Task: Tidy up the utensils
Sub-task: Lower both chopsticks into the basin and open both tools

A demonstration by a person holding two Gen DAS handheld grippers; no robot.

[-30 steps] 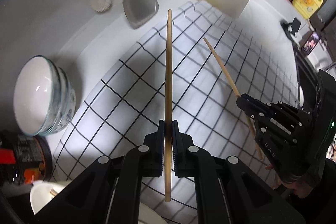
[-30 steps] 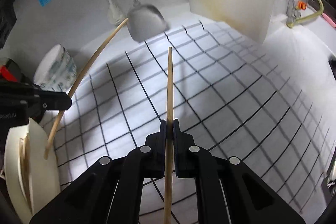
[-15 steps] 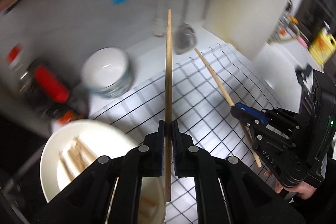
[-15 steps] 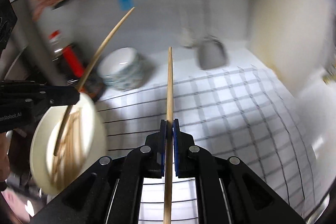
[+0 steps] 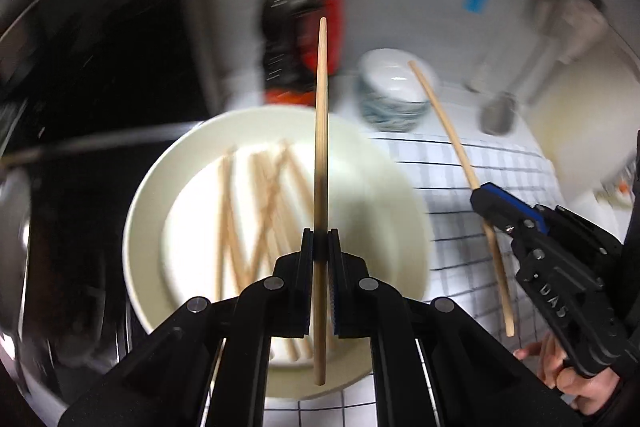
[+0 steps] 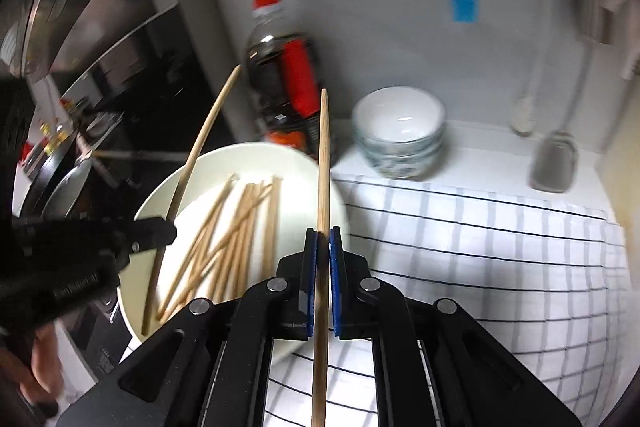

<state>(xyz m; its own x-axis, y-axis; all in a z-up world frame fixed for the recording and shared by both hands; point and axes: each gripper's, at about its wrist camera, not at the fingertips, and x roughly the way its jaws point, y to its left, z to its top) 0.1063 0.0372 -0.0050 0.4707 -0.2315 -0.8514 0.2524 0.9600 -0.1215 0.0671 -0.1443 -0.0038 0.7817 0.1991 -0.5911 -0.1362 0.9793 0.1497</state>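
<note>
Presently itemised: left gripper (image 5: pixel 320 259), fingers closed tight on one wooden chopstick (image 5: pixel 321 131), which runs lengthwise through the narrow gap between the pads, its long end reaching forward past the fingertips and its short end projecting back toward the camera; this chopstick hangs over the cream plate (image 5: pixel 152 195). Right gripper (image 6: pixel 323 259), blue-padded fingers likewise pressed shut on a second chopstick (image 6: pixel 323 163), held the same way, along the finger axis and centred between the pads, its forward part crossing above the plate's right rim. Plate contents: a loose heap of chopsticks (image 6: pixel 224 227), crossing one another, blurred in the left wrist view. Plate position: at the left edge of the worktop, overlapping the left border of the checked cloth (image 6: pixel 500 247). Behind the plate, toward the wall: dark sauce bottle (image 6: pixel 284 83) with red cap and red label, upright. Beside it on the right: stack of white patterned bowls (image 6: pixel 400 131), standing just off the cloth's back left corner. Farther right along the back edge: metal spatula (image 6: pixel 554 167) and a white brush (image 6: pixel 524 111), both against the wall.
</note>
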